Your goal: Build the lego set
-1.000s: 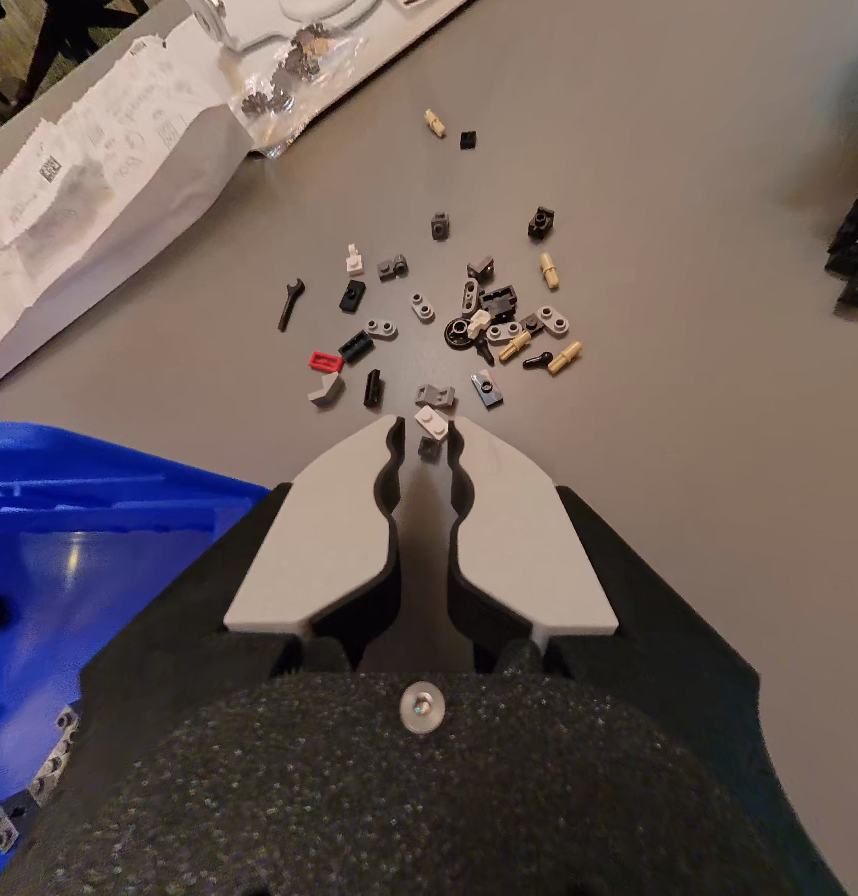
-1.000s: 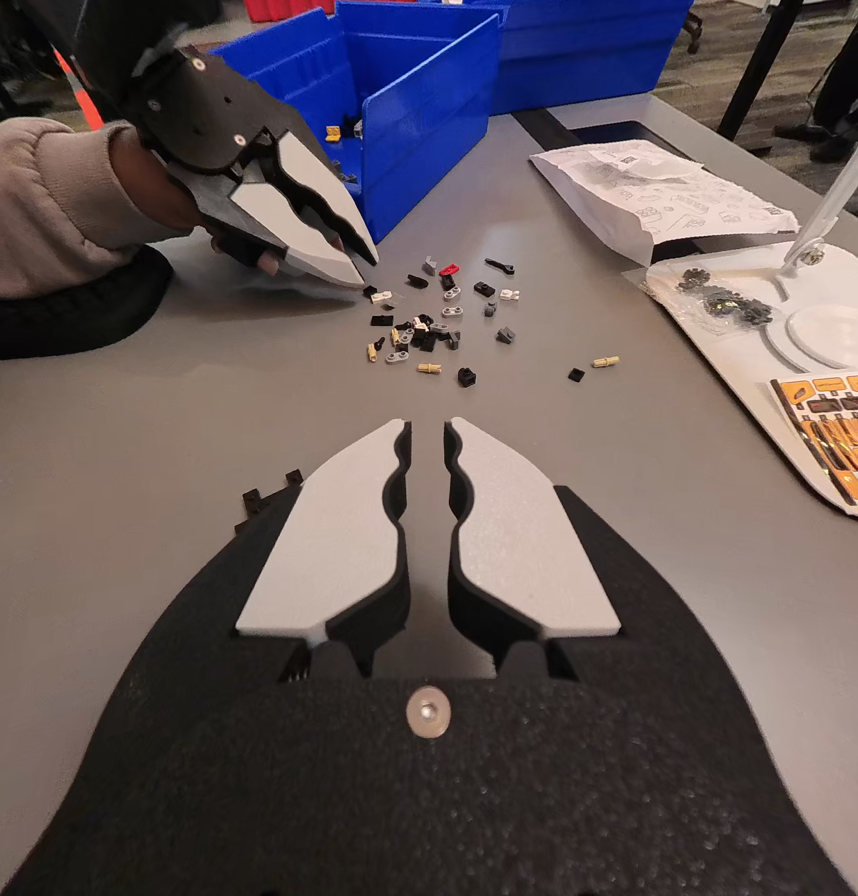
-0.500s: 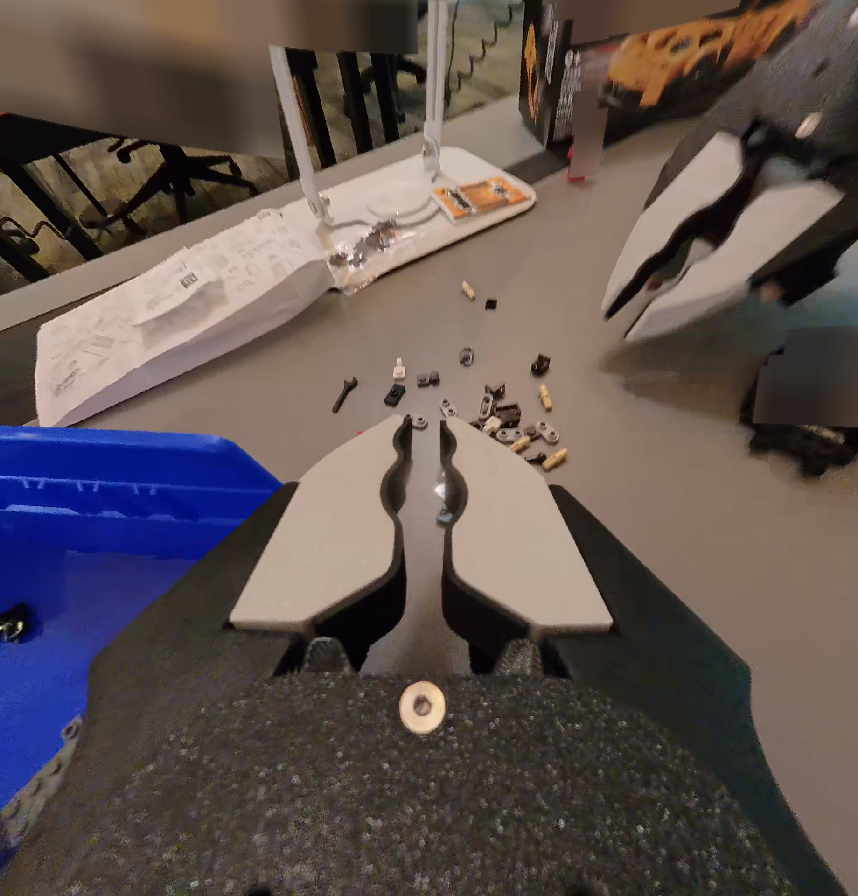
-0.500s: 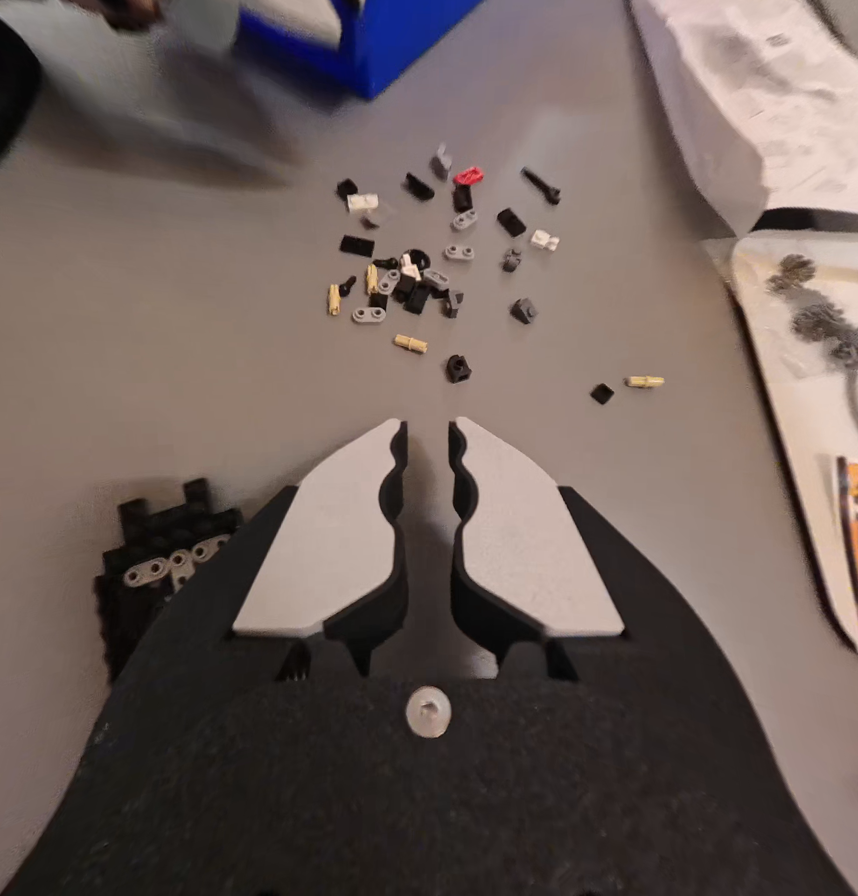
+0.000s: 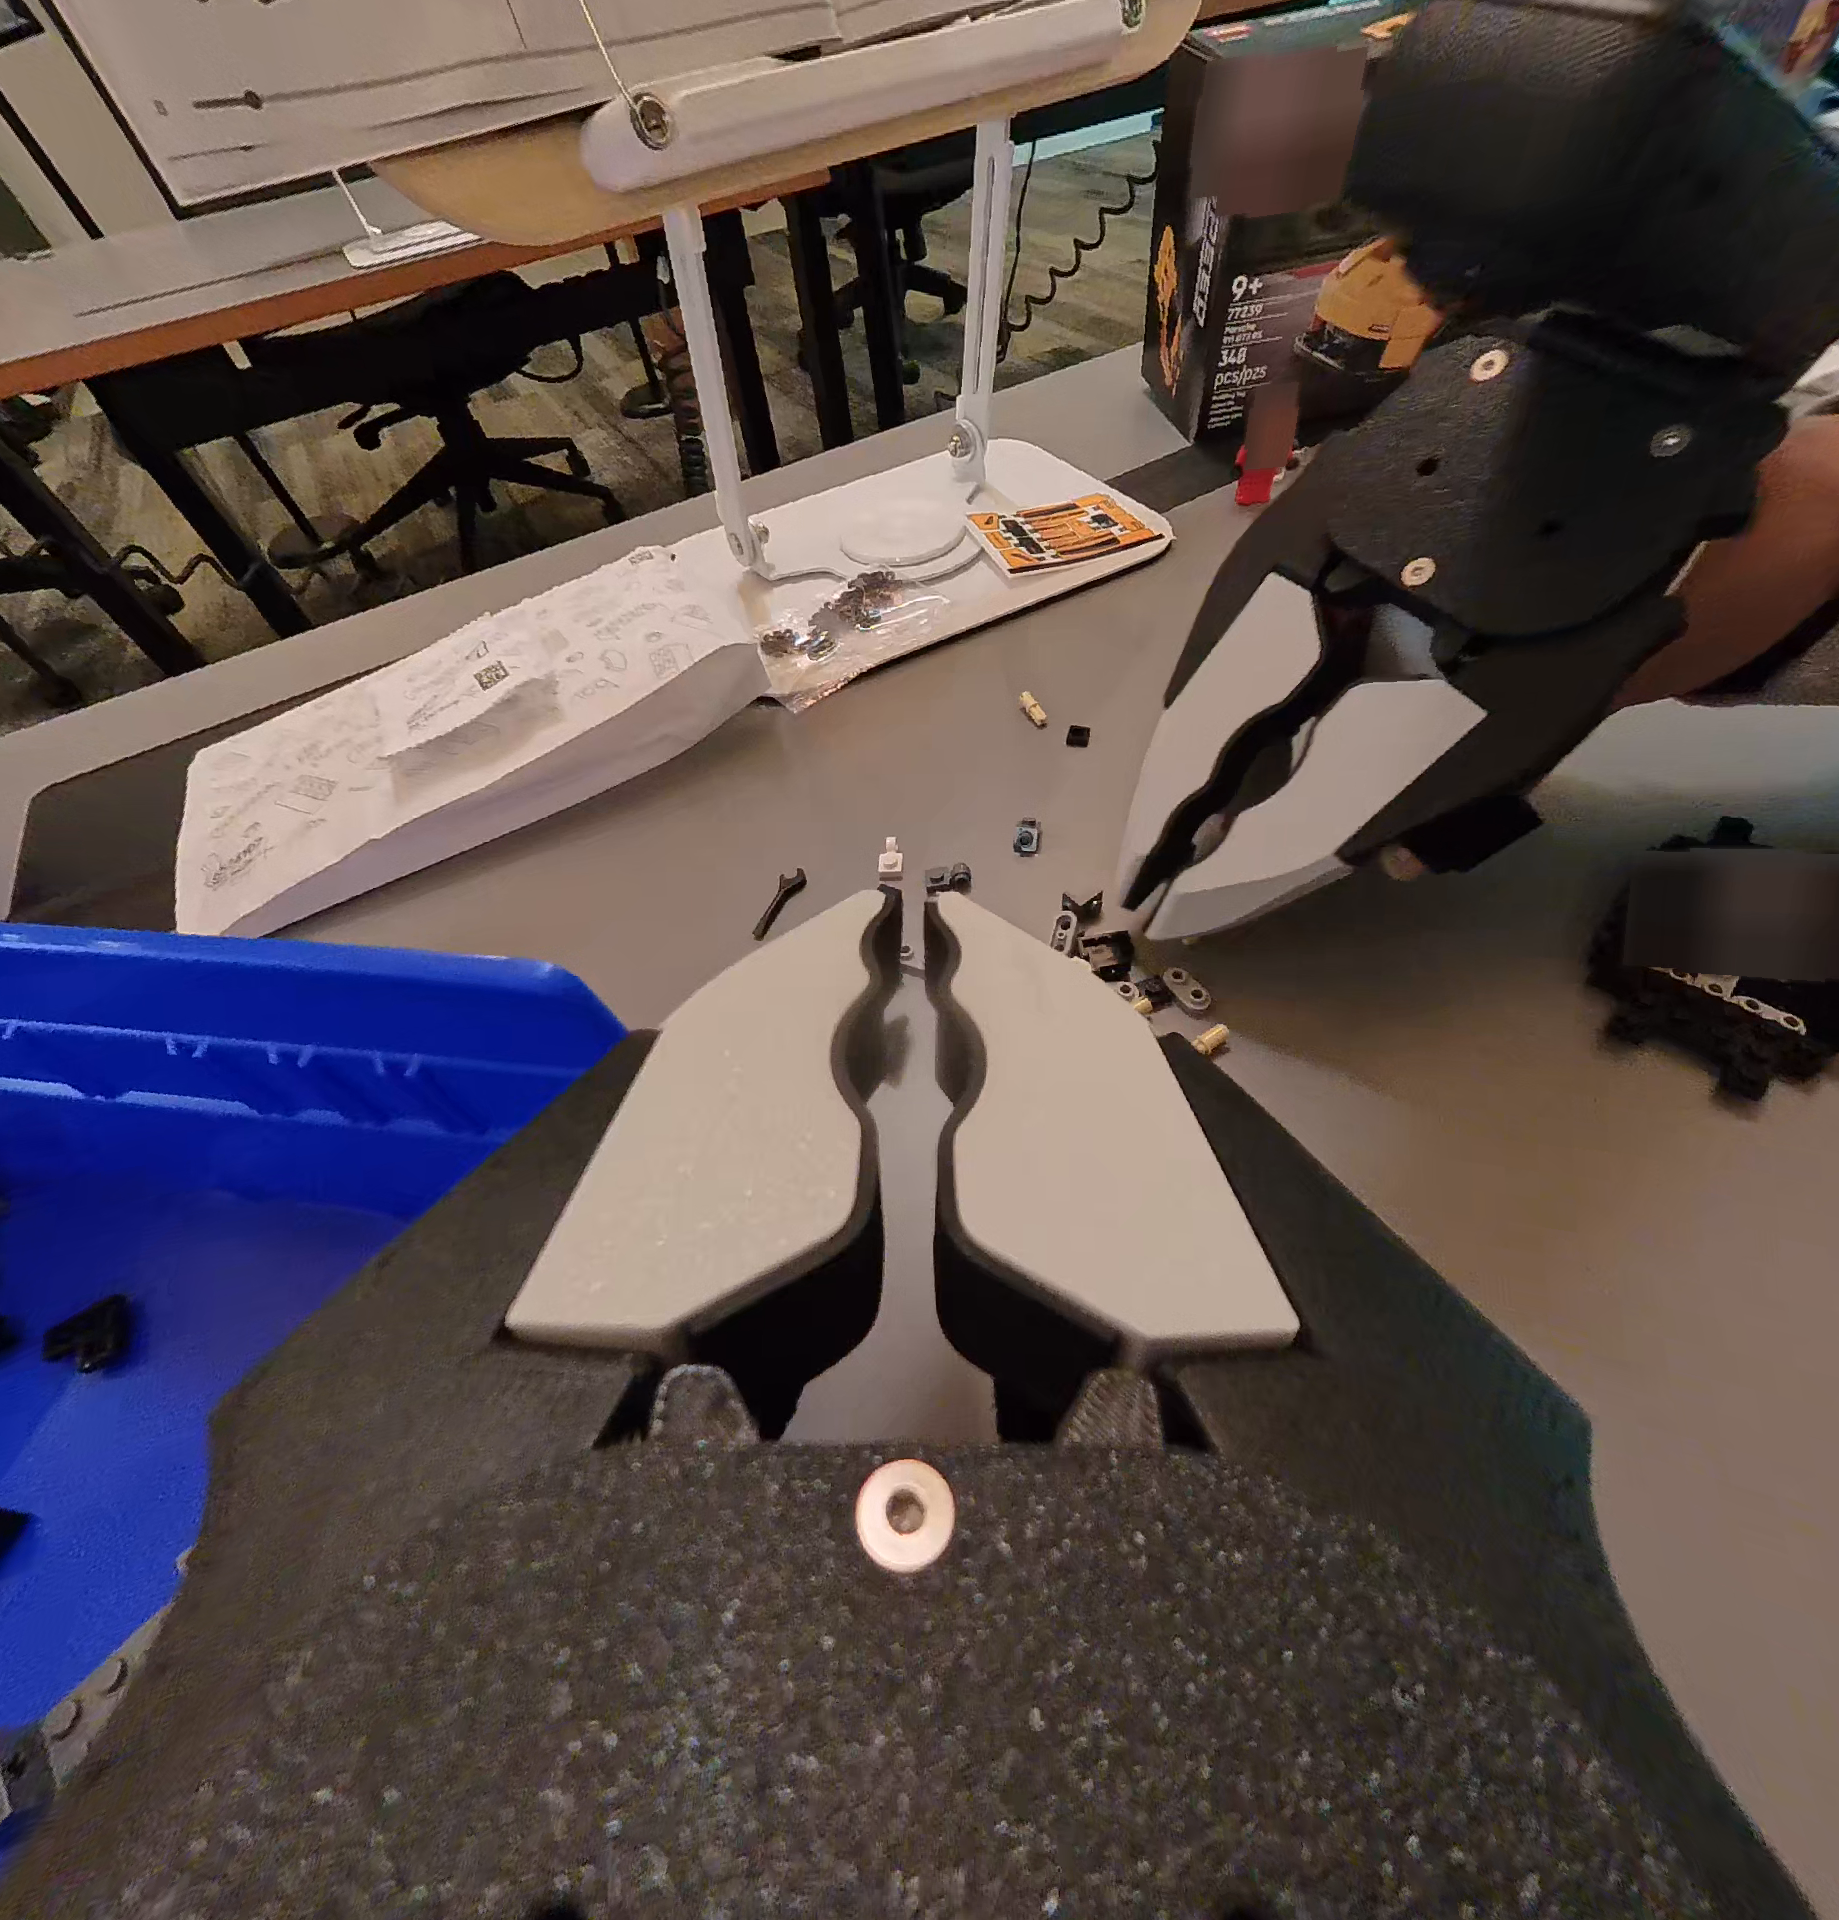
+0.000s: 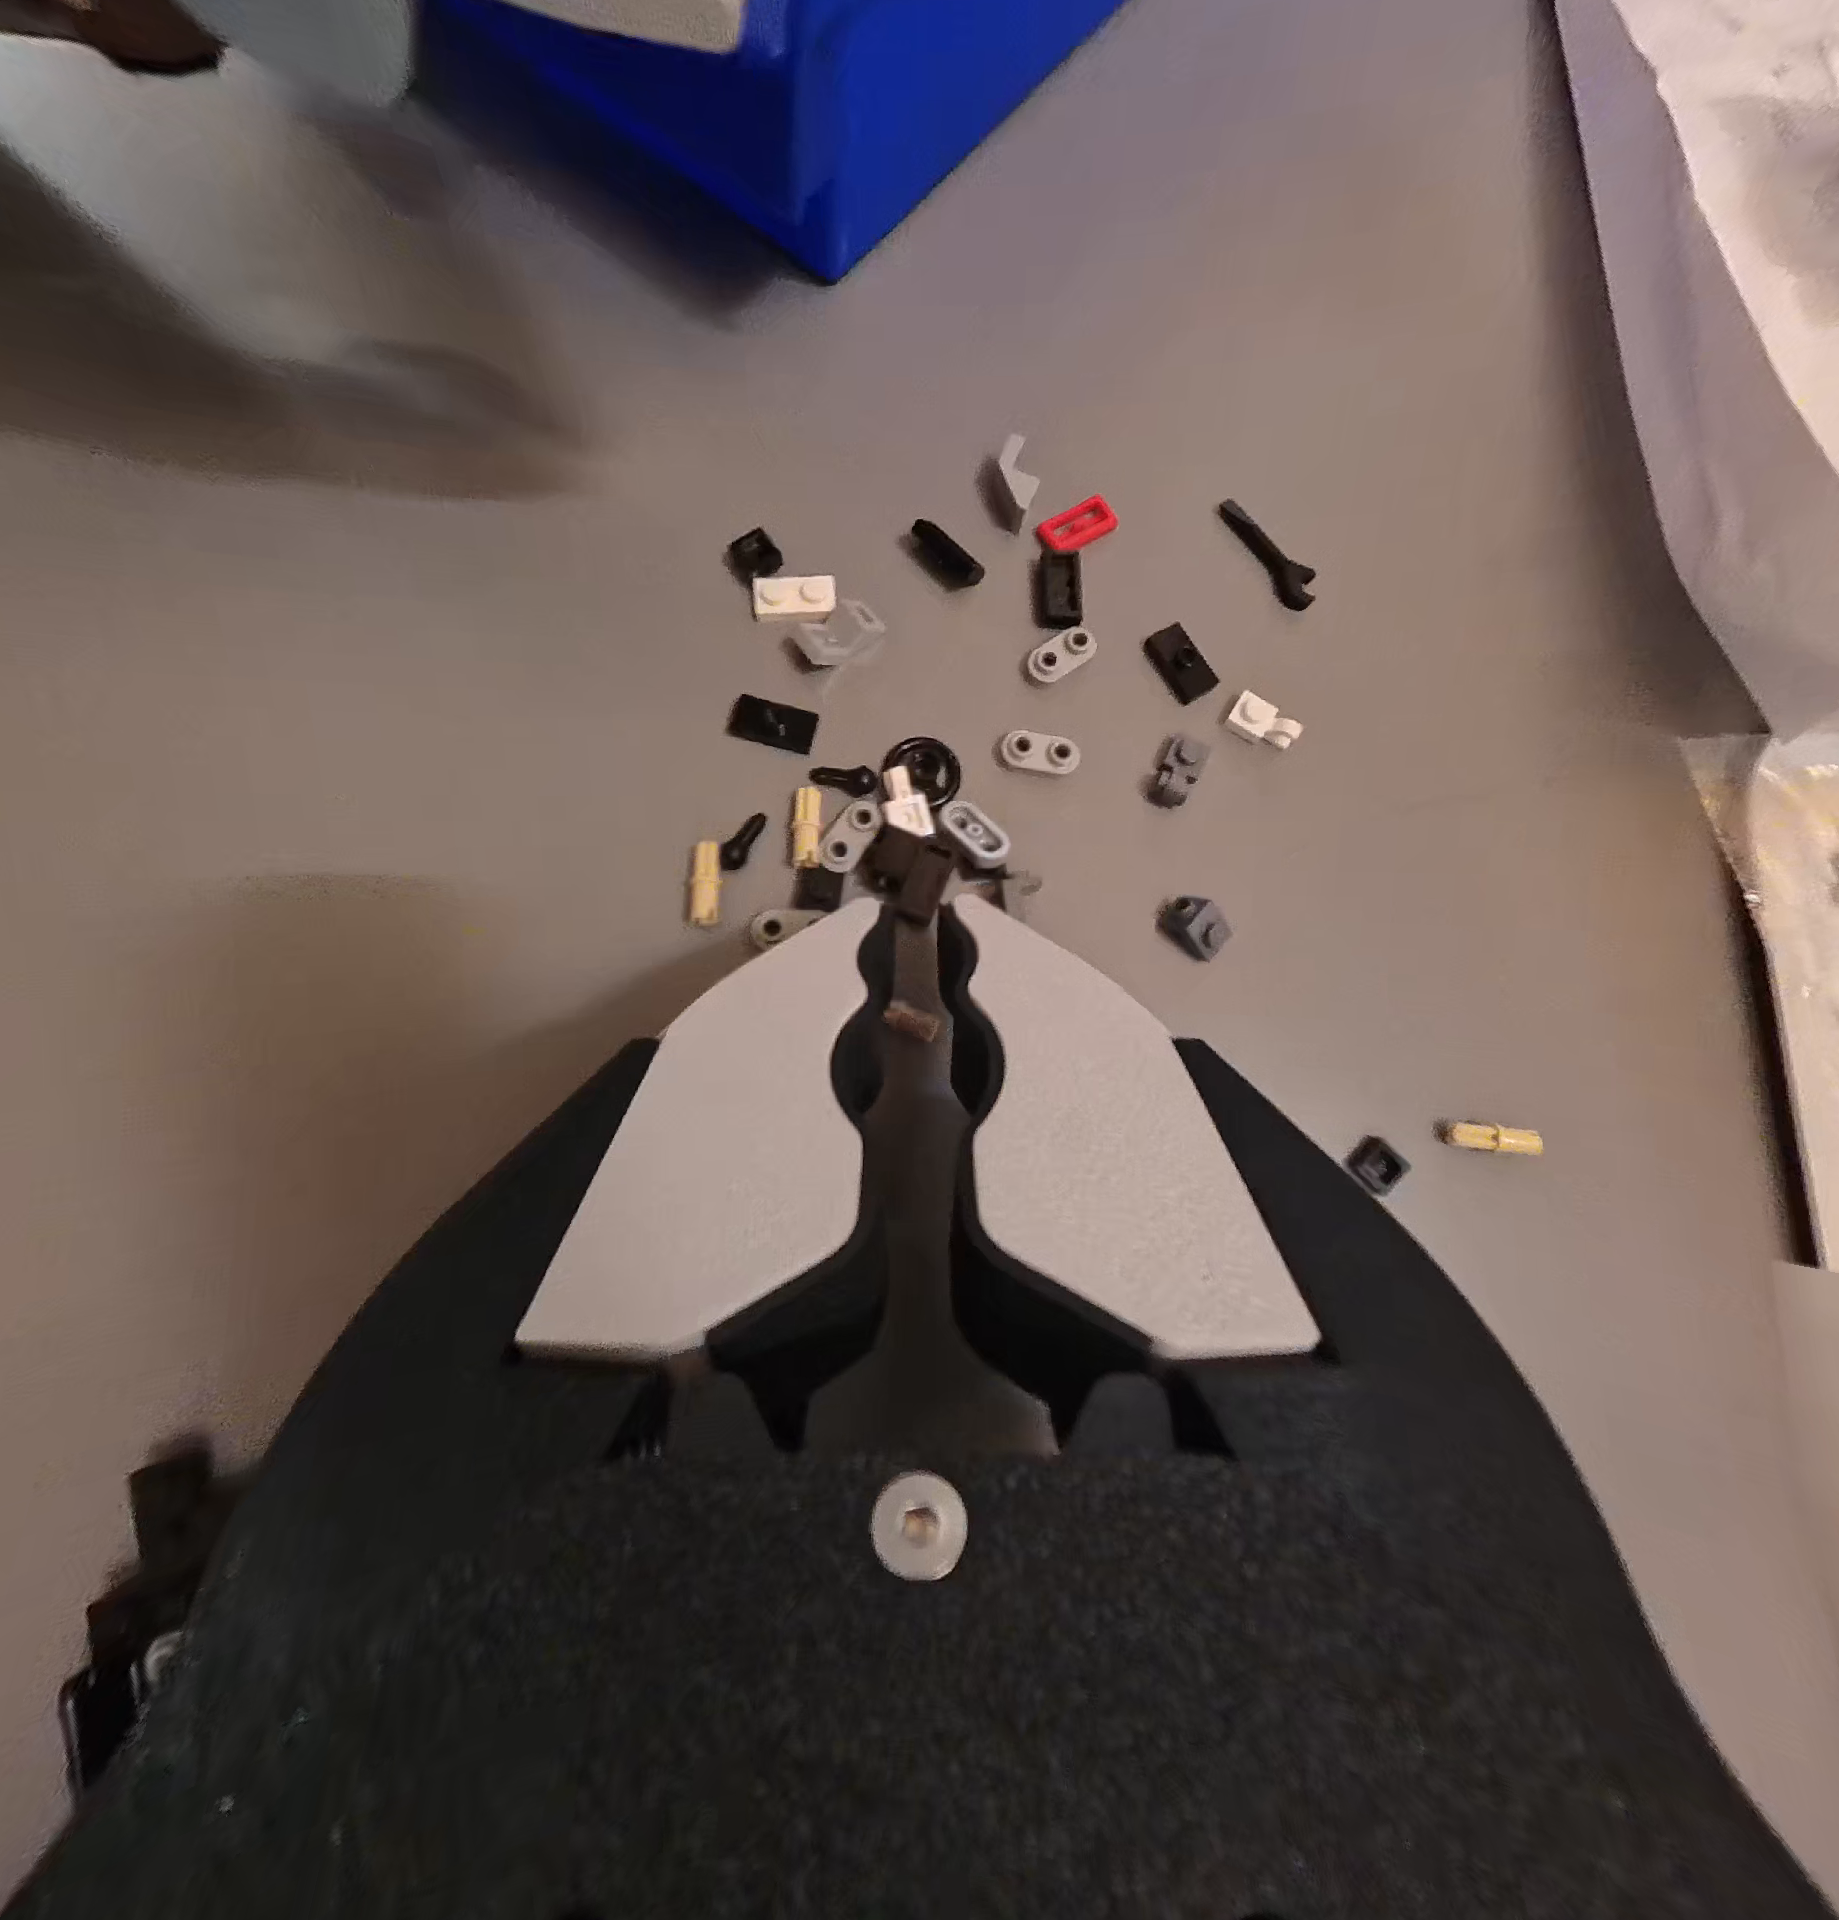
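Far left in the left wrist view sits the blue bin (image 5: 271, 1049), a few dark pieces loose on its floor. Next to it, the left claw (image 5: 907, 914) hovers above the grey table (image 5: 1517, 1299), its fingers drawn close with only a thin slit between the tips, and whether anything is pinched there I cannot tell. Just past those tips lie a black wrench-shaped piece (image 5: 778, 902) and a small white brick (image 5: 891, 862). Behind them, a white paper bag (image 5: 458, 748) lies flat, and a white stand base carries an orange sticker sheet (image 5: 1066, 530). Moving right, the right claw (image 5: 1154, 904) dips point-down into the scatter of lego pieces (image 5: 1123, 961), and a black partly built model (image 5: 1725, 1029) rests at the far right. Over in the right wrist view, that claw (image 6: 913, 909) is nearly closed, tips pressing on a small black piece (image 6: 920, 888) at the near edge of the pile; a firm grip is not clear. Tan pins (image 6: 707, 883) lie to its left, a red frame piece (image 6: 1076, 520) farther out, a grey stud brick (image 6: 1195, 925) to the right.
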A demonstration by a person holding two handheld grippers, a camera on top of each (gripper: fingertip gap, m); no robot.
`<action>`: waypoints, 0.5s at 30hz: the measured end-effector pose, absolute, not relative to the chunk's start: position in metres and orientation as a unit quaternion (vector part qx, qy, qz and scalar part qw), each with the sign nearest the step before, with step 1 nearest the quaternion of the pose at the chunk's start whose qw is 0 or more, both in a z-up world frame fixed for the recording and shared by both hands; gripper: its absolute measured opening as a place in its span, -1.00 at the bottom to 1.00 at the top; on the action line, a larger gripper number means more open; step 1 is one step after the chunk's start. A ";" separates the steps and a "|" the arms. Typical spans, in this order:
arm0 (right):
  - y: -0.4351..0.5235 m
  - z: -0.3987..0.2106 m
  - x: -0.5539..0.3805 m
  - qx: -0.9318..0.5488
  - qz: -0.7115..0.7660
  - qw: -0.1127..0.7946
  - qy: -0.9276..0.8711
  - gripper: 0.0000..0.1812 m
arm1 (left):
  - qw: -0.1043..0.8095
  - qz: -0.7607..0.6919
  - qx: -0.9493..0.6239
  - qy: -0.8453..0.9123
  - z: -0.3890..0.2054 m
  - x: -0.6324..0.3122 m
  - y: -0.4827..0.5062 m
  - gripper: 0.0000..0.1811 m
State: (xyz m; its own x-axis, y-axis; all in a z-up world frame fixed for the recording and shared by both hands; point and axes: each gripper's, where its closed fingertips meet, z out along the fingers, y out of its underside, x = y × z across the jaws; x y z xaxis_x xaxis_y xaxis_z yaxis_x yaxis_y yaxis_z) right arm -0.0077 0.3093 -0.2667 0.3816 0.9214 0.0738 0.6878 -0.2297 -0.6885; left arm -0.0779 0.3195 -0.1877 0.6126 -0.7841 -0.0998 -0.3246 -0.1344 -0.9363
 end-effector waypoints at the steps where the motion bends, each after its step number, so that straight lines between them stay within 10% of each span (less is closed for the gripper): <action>1: 0.312 -0.269 -0.008 -0.769 0.174 0.321 -0.525 -0.92 | 0.534 -0.215 -0.721 0.385 -0.188 -0.078 0.319 -0.96; 15: 0.316 -0.253 0.003 -0.763 0.175 0.352 -0.513 -1.00 | 0.531 -0.212 -0.720 0.392 -0.189 -0.076 0.319 -0.96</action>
